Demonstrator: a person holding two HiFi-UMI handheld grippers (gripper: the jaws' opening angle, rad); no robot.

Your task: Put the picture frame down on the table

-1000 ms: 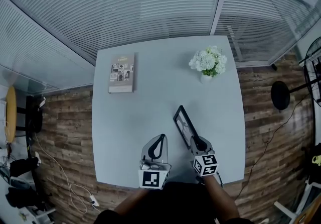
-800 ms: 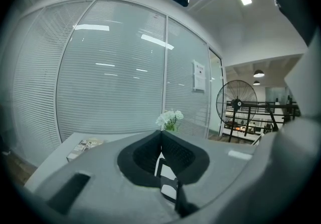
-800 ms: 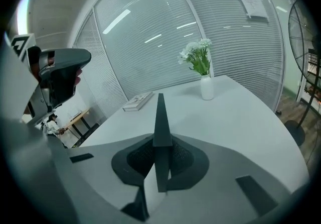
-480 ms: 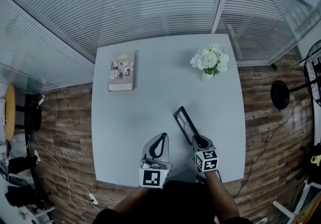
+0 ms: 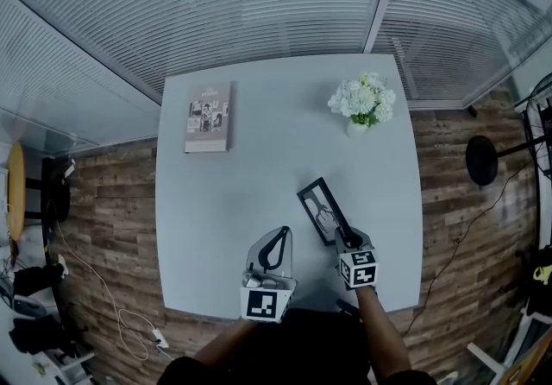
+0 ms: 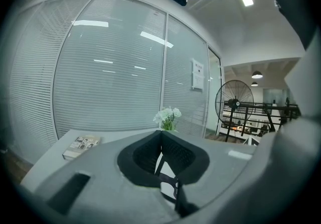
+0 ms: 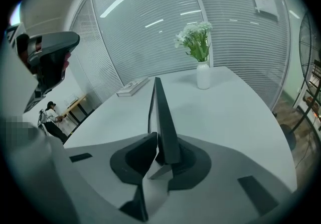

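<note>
Right hand-held gripper [image 5: 345,241] clamped picture frame [image 5: 321,206] by edge, over desk [image 5: 259,176], nearward of flower vase [image 5: 360,103]. Left hand-held gripper [image 5: 278,235] farther from vase, jaws together, empty.

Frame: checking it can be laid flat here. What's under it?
Only bare table shows beneath the frame, which the right gripper holds tilted. The patch directly under its near end is hidden by the jaws.
</note>
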